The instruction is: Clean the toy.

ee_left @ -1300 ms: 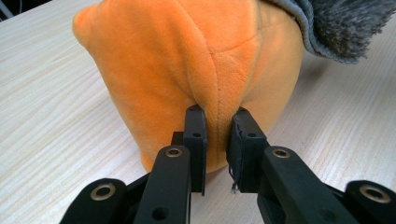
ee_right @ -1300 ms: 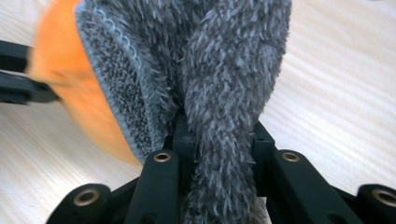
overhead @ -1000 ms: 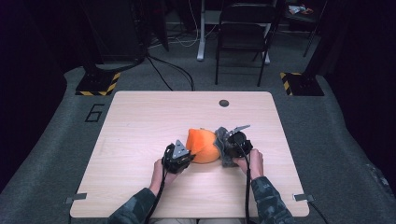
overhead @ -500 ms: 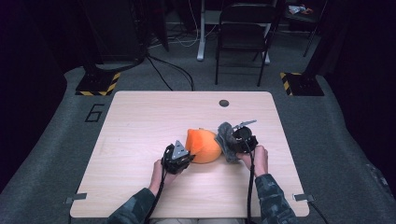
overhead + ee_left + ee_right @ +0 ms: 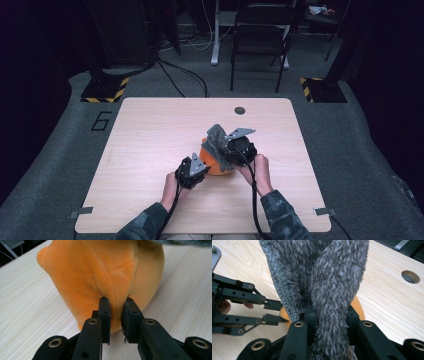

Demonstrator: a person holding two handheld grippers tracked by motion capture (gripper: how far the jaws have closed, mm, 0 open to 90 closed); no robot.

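Observation:
An orange plush toy (image 5: 215, 161) (image 5: 105, 272) sits on the wooden table (image 5: 150, 135). My left gripper (image 5: 200, 165) (image 5: 115, 312) is shut on a fold of its orange fabric at the near left side. A grey fuzzy cloth (image 5: 216, 136) (image 5: 322, 277) hangs over the toy's top. My right gripper (image 5: 227, 150) (image 5: 328, 315) is shut on this grey cloth and holds it lifted above the toy. In the right gripper view the orange toy (image 5: 358, 306) peeks out under the cloth, and the left gripper (image 5: 275, 311) pinches it at the left.
A round cable hole (image 5: 240, 110) lies near the table's far edge. A black folding chair (image 5: 260, 30) stands beyond the table. Yellow-black striped feet (image 5: 105, 90) (image 5: 320, 87) rest on the grey floor at both far corners.
My right gripper has risen and shifted left over the orange toy, pulling the grey cloth up with it. The left gripper has stayed put on the toy.

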